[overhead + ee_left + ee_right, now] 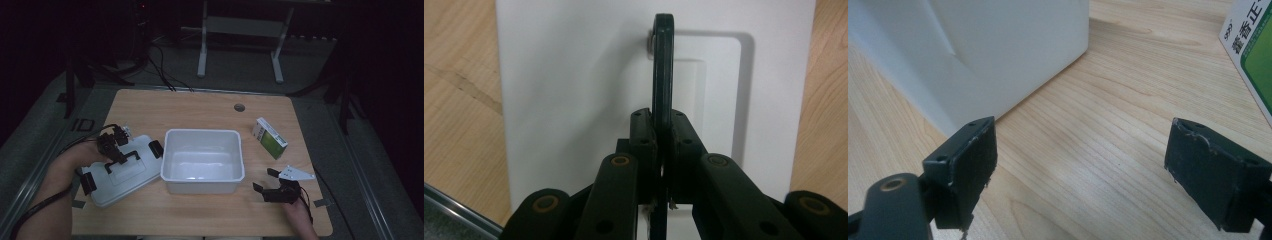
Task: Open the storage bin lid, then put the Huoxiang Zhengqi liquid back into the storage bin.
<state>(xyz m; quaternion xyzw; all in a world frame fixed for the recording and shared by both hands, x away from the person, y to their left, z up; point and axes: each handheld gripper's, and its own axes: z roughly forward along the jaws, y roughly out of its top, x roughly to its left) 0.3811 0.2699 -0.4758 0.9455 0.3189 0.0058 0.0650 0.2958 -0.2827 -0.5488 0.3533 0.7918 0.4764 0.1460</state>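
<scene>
Grippers numbered two, one in each of the person's hands at the near edge of one wooden table point(210, 107). Left gripper point(116, 154) was clamped shut on the single black handle point(662, 75) standing up from the one white lid point(120, 172), which lay tilted on the table to the left of the bin, its right edge just beside the bin's rim. Two black latches point(155, 148) sat on the lid's ends. Right gripper point(265, 181) rested low over bare wood with its jaws spread wide, holding nothing. One white bin point(202, 175) stood at centre, uncovered. Farther right, one green-and-white carton point(270, 137) stood apart.
</scene>
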